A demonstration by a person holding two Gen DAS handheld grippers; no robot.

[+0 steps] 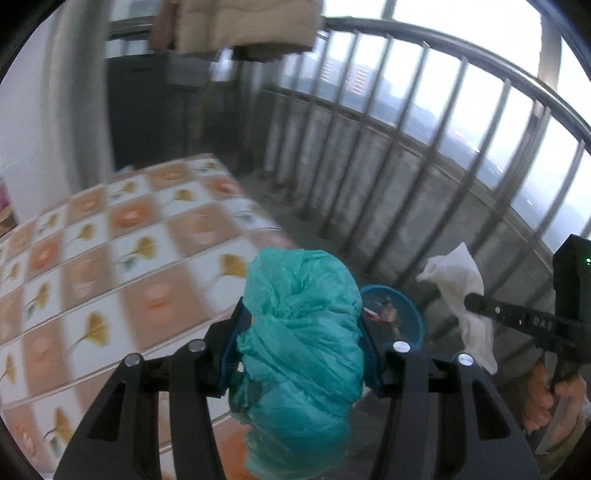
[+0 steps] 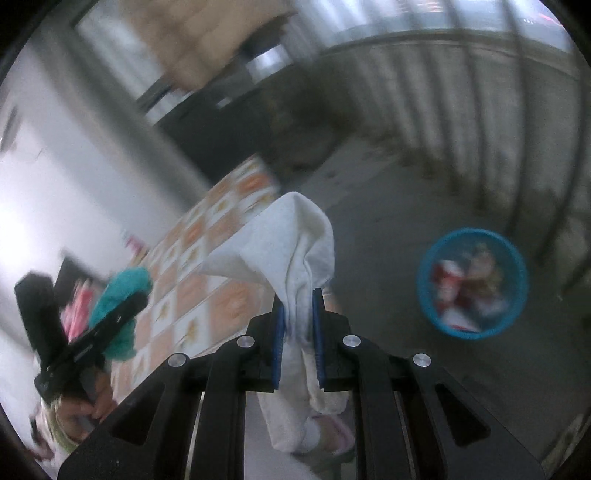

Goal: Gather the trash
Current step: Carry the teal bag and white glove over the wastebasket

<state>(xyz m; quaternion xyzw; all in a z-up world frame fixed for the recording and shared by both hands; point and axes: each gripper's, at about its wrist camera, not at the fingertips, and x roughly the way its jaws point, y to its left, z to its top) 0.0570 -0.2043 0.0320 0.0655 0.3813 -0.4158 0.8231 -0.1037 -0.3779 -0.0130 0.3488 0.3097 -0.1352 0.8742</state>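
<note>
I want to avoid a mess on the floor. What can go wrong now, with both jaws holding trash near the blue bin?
1. The teal plastic bag bulges far past the left gripper; it may slip out.
2. The white tissue hangs loose in the right gripper and could miss the blue bin.
3. The bin already looks quite full, so the bulky bag may tumble off.

a table with a leaf and orange square cloth (image 1: 122,236) stands near metal railing bars (image 1: 417,122). tan clothes (image 1: 236,26) hang up above.

Black grippers (image 1: 299,354) — blue pads (image 2: 279,339), silver screws
</note>
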